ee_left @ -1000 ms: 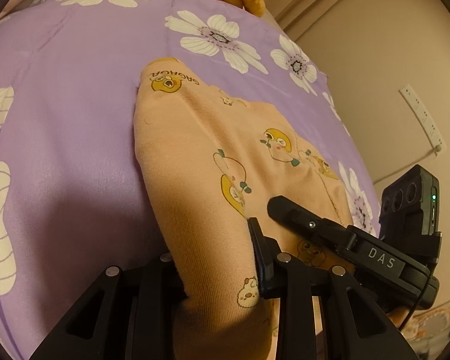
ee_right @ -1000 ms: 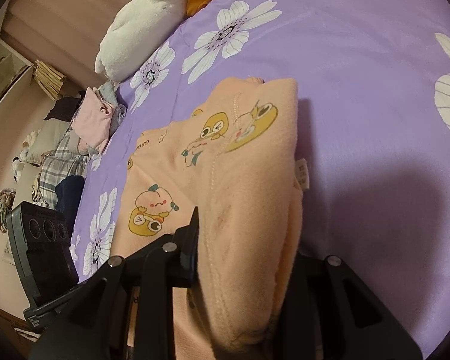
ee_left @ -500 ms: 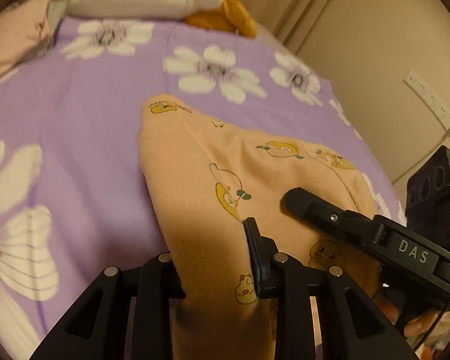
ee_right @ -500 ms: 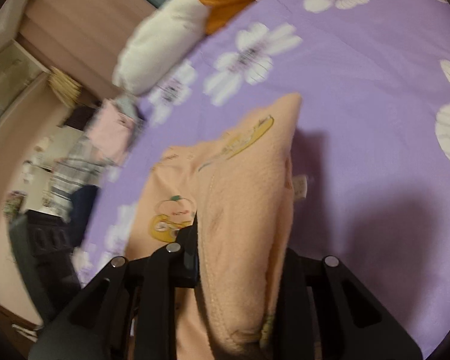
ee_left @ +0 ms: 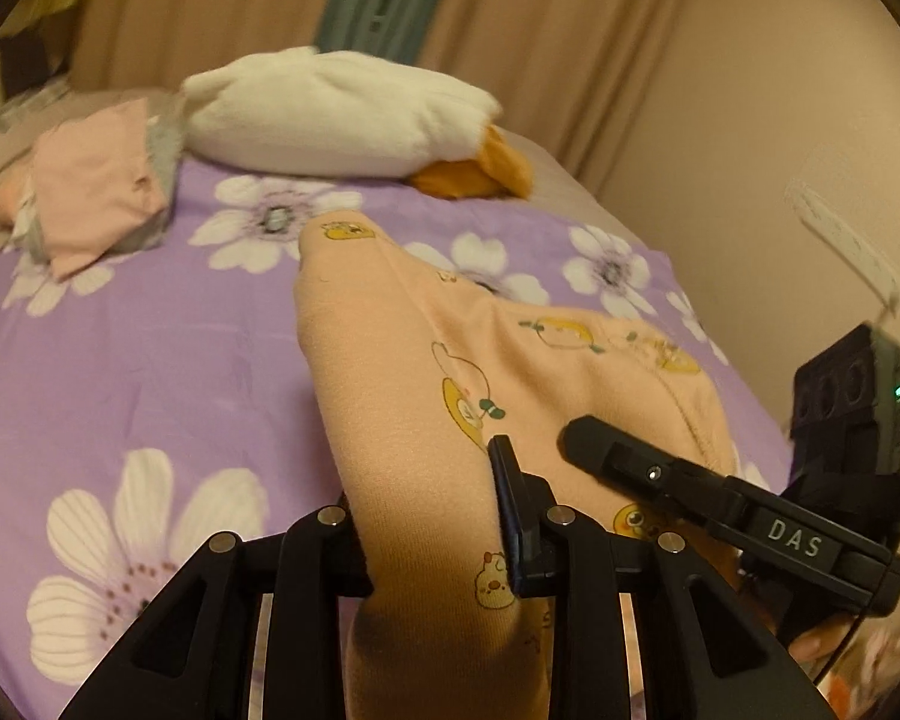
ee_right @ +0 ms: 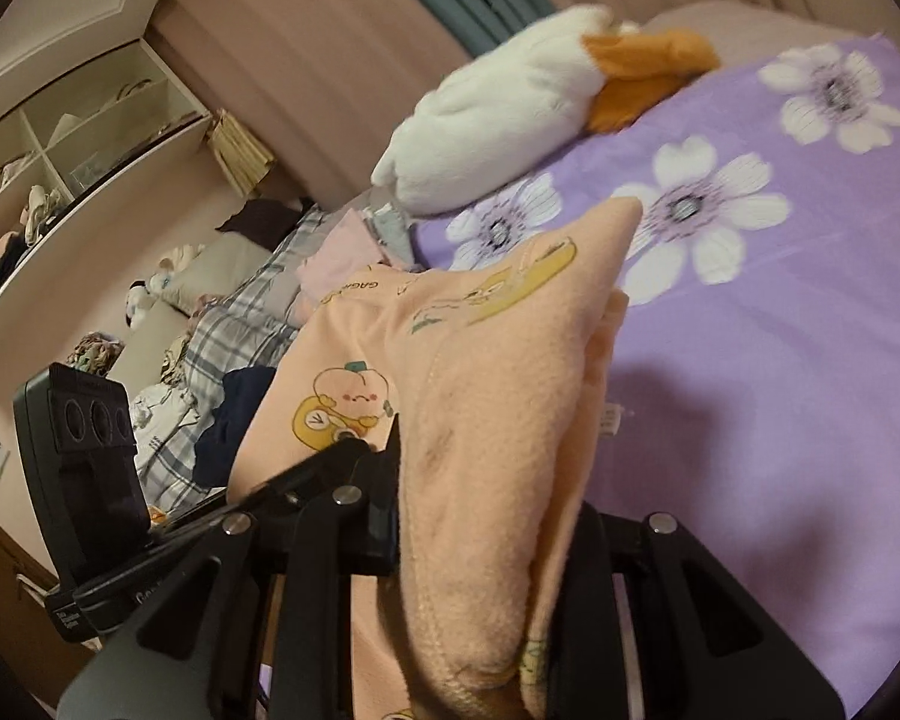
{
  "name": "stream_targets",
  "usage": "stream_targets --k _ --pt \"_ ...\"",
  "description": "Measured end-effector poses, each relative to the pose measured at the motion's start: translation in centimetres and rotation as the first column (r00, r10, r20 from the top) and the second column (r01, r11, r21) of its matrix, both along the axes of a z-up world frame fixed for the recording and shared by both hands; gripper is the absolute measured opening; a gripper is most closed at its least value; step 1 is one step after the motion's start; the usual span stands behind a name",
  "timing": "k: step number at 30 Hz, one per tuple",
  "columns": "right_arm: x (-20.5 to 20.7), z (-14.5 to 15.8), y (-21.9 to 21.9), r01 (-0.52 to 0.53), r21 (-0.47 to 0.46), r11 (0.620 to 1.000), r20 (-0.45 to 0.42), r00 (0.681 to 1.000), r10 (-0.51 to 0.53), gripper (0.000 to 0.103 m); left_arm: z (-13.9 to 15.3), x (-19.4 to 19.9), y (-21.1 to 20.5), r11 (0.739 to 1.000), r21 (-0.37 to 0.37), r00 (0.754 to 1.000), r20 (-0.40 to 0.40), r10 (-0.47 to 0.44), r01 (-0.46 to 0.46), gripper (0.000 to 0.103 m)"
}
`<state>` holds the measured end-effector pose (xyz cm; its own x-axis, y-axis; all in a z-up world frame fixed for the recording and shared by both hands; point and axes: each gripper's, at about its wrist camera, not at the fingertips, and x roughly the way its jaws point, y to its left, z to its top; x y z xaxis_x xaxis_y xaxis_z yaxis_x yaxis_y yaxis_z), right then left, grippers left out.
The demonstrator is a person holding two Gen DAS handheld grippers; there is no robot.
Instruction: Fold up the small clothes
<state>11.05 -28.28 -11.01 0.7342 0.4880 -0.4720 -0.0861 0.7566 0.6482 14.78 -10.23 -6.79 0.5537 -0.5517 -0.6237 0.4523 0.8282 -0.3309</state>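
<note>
The peach-orange garment (ee_left: pixel 426 396) was a soft fleece piece printed with small yellow cartoon figures and short lettering near one edge. In the left wrist view it ran from the bottom centre of the frame up to a rounded corner at upper centre, its near end bunched and raised, its far part draped toward the right over the purple flowered bedcover (ee_left: pixel 150 372). In the right wrist view the garment (ee_right: pixel 486 420) filled the centre and bottom, folded over on itself so a stitched hem and fuzzy inner face showed. A small white label stuck out at its right edge.
</note>
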Motion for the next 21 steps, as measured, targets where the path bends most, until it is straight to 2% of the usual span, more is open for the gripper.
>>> stream_targets --k 2,4,6,9,10,11,14,15,18,19,21 --pt "1.9 -1.3 1.0 -0.025 0.008 1.0 -0.036 0.999 0.025 0.024 -1.3 1.1 1.0 0.999 -0.014 0.999 -0.015 0.029 -0.029 0.028" --pt "3.6 -3.0 2.2 -0.054 -0.02 0.998 -0.081 0.995 0.052 0.024 -3.5 2.2 1.3 0.998 0.029 0.998 -0.032 0.05 -0.05 0.028" --pt "5.0 -5.6 3.3 -0.08 -0.048 0.996 -0.148 0.986 0.072 0.024 -6.4 3.6 2.0 0.997 0.072 0.995 -0.091 0.043 -0.037 0.028" --pt "6.3 -9.8 4.3 -0.126 -0.098 0.987 -0.287 0.953 0.094 0.025 -12.0 5.3 3.1 0.996 0.085 0.971 -0.237 0.034 -0.014 0.03" --pt "6.2 -10.7 4.3 -0.128 -0.087 0.988 -0.306 0.947 0.096 0.025 -12.4 5.4 3.6 0.998 0.061 0.971 -0.237 0.029 -0.015 0.031" --pt "6.0 -10.9 3.8 -0.112 -0.056 0.992 -0.293 0.952 0.091 0.025 -12.3 4.9 4.2 1.0 0.023 0.98 -0.199 0.012 -0.008 0.032" --pt "5.5 -10.4 3.0 -0.086 -0.04 0.995 -0.308 0.949 0.07 0.029 -11.4 4.1 3.6 0.996 0.088 0.99 -0.138 -0.011 0.023 0.033" --pt "5.3 -10.3 2.7 -0.084 -0.052 0.995 -0.305 0.95 0.064 0.033 -11.4 4.0 3.5 0.995 0.094 0.991 -0.133 -0.005 0.018 0.035" --pt "4.3 -9.9 0.8 -0.025 -0.048 0.999 -0.303 0.953 0.01 0.036 -10.7 3.9 4.2 0.995 0.1 0.987 -0.159 0.02 -0.004 0.037" --pt "3.9 -9.4 0.3 0.007 -0.052 0.999 -0.296 0.955 -0.022 0.035 -9.7 3.5 4.9 0.994 0.1 0.986 -0.156 0.063 -0.047 0.037" --pt "3.4 -7.9 -0.5 0.039 -0.09 0.995 -0.253 0.965 -0.061 0.023 -8.1 2.9 6.2 0.982 0.119 0.983 -0.097 0.157 -0.146 0.036"
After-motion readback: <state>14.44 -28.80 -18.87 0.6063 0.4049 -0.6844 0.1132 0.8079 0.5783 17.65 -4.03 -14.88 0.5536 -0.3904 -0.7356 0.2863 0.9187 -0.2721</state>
